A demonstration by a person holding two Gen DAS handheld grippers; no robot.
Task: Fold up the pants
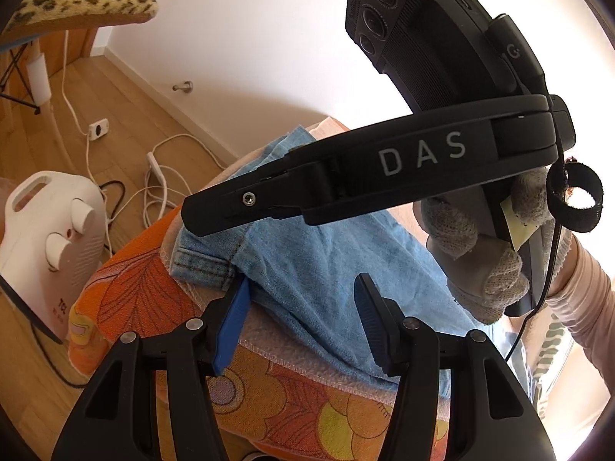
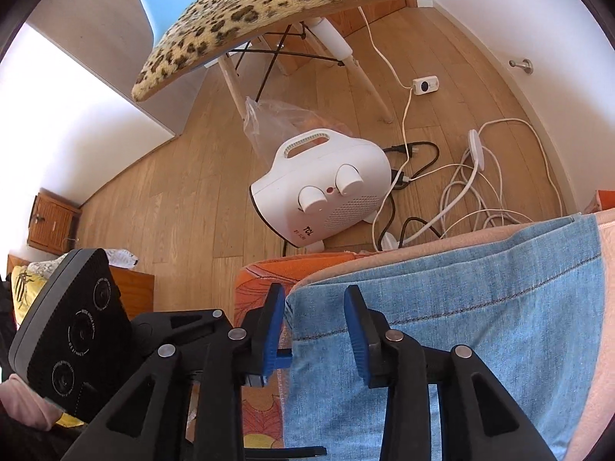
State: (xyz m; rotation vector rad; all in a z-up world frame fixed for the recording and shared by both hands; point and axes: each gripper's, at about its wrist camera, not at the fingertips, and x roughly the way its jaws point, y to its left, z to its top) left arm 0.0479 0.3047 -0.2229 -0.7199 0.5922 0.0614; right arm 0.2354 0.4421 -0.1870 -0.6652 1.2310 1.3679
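Observation:
The light blue denim pants [image 1: 319, 253] lie folded on a pink towel over an orange flowered cover. My left gripper [image 1: 301, 288] is open just above the pants' near edge, holding nothing. The right gripper's black body [image 1: 384, 176] crosses over the pants in the left wrist view, held by a gloved hand [image 1: 472, 253]. In the right wrist view the pants [image 2: 461, 307] fill the lower right. My right gripper [image 2: 315, 299] is open over the pants' left edge, holding nothing.
A white fan heater [image 2: 326, 188] stands on the wooden floor beside the bed, with tangled white and black cables [image 2: 461, 192] near it. A leopard-print chair [image 2: 269, 11] stands beyond. A small wooden cabinet [image 2: 54, 223] is by the wall.

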